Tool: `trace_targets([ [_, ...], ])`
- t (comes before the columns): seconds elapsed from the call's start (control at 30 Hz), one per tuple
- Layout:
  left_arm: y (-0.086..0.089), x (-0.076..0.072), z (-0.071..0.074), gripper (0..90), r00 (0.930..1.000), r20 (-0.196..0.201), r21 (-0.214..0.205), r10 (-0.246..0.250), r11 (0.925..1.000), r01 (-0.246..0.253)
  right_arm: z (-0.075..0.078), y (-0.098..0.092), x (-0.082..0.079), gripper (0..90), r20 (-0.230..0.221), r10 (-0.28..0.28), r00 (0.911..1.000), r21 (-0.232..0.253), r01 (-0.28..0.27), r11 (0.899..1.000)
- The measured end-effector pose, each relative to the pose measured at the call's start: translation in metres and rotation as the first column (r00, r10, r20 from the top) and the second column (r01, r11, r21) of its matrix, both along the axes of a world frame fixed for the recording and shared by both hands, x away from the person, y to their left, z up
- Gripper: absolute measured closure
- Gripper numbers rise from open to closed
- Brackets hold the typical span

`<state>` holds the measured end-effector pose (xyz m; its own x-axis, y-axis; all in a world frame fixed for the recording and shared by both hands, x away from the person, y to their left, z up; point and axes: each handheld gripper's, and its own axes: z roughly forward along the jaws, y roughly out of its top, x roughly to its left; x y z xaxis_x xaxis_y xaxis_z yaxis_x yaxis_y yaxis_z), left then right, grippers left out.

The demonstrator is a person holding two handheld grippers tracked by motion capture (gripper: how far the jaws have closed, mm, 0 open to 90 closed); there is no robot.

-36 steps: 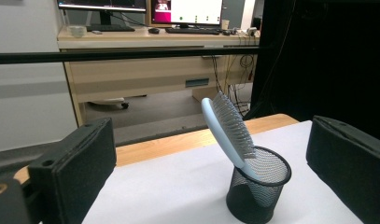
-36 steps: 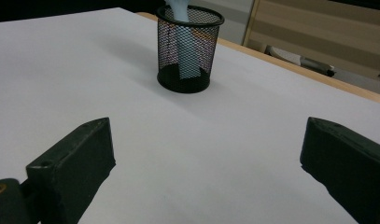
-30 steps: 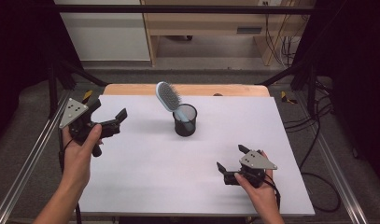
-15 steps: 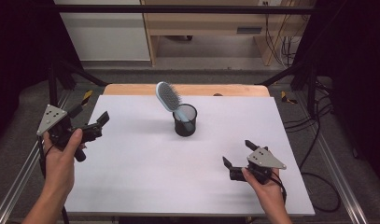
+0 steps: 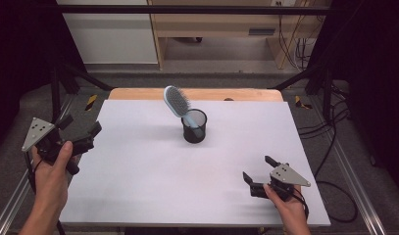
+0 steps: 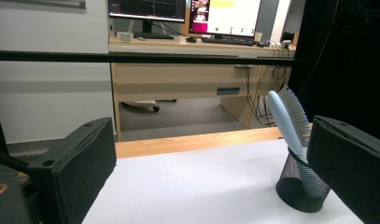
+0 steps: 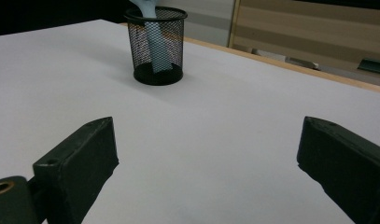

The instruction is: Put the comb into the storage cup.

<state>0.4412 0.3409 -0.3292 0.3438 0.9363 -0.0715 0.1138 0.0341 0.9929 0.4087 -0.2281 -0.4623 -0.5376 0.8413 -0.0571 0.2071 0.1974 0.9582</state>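
The hairbrush [image 5: 178, 104] stands handle-down in the black mesh cup [image 5: 194, 126], a little behind the middle of the white surface [image 5: 138, 186], its bristled head leaning toward the far left corner; neither brush nor cup has shifted over the last second. What has changed is the left tongs [image 5: 82, 132]: a second ago they hung over the surface well inside its left edge, and now they have drawn back to that edge, partly past it, with the hand [image 5: 52, 169] trailing off the near left corner. The right tongs [image 5: 258, 175] have also slid a little toward the near right corner. Both pulling away from the cup suggests the brush is already placed and the work is probably at its end rather than starting a new reach. The left tongs stand spread, with nothing between them, raised above the surface and pointing right toward the cup, which the left gripper view shows beside the right-hand jaw. The right tongs are spread and empty too, low over the surface and possibly resting on it, though the high view is too coarse to settle that; they aim up the surface at the cup.
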Motion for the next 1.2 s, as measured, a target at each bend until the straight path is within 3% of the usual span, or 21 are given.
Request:
trace_targets([
  [0.17,0.005,-0.004,-0.007,1.5,0.9999,0.001,-0.007,0.011,0.9999,-0.011,0.002,-0.005,0.0,5.1,0.029,-0.018,0.9994,0.009,0.018,1.0],
  [0.37,0.006,-0.01,-0.02,1.5,1.0,-0.004,0.012,0.007,0.9999,-0.007,0.002,-0.011,-0.001,5.0,0.044,-0.054,0.9976,0.024,0.053,0.998],
  [0.53,0.004,-0.014,-0.03,1.6,1.0,-0.006,0.028,0.002,0.9996,-0.002,0.001,-0.011,-0.001,5.1,0.042,-0.048,0.998,0.018,0.047,0.999],
  [1.2,-0.013,-0.026,-0.066,1.8,0.9989,-0.026,0.014,-0.039,0.9991,0.04,0.002,-0.008,-0.002,4.7,0.047,-0.044,0.998,0.011,0.043,0.999],
])
